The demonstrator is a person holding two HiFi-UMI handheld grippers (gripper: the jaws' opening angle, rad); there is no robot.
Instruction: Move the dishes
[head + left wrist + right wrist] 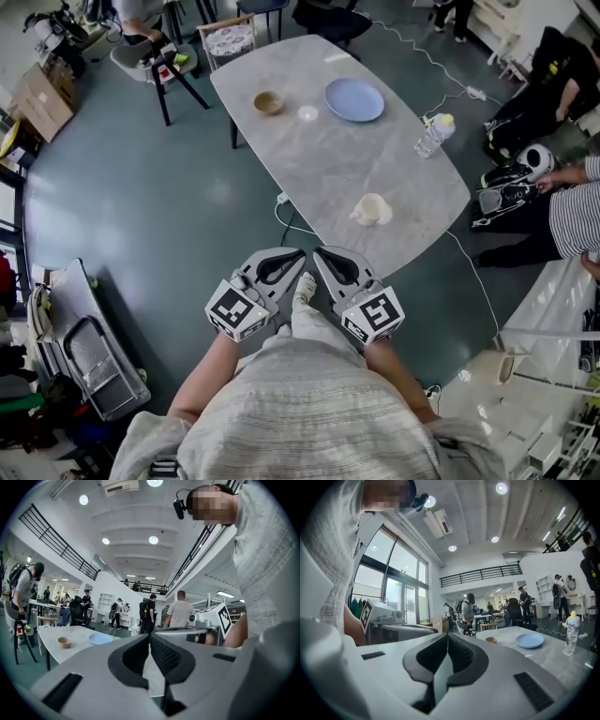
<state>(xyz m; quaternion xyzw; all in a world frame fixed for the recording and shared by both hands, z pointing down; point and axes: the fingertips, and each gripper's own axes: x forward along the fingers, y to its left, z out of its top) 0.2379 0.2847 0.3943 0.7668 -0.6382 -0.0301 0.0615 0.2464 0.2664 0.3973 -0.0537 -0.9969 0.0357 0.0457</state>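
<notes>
Closest to the head camera is the person's striped shirt [309,403]. Just past it, the left gripper [281,265] and right gripper [336,265] are held side by side, tips angled toward each other, both short of the pale oval table [328,159]. The dishes all lie ahead of the tools. A cream cup [372,210] stands nearest, just beyond the right gripper's tip, and a blue plate [354,98] and a wooden bowl [268,102] sit well beyond it at the far end. A clear bottle [434,134] stands off to the right, at the table's edge.

In the left gripper view, the left gripper [150,637] has its jaws pressed together with nothing between them. The bowl [64,642] and plate [100,639] lie ahead and to its left on the table [51,651].

In the right gripper view, the right gripper [447,637] is likewise closed and empty. The bowl [491,640], plate [529,641] and bottle [571,632] lie ahead and to its right.

Judging by looks, the plate is stiff, smooth and probably breakable, so it is best pinched at the rim with one jaw under the lip, and it may slip if tilted. The bowl seems light, and its wall near the rim offers a firm bite. The cup looks heavier for its size, so grip its wall or handle, jaws opened first.
</notes>
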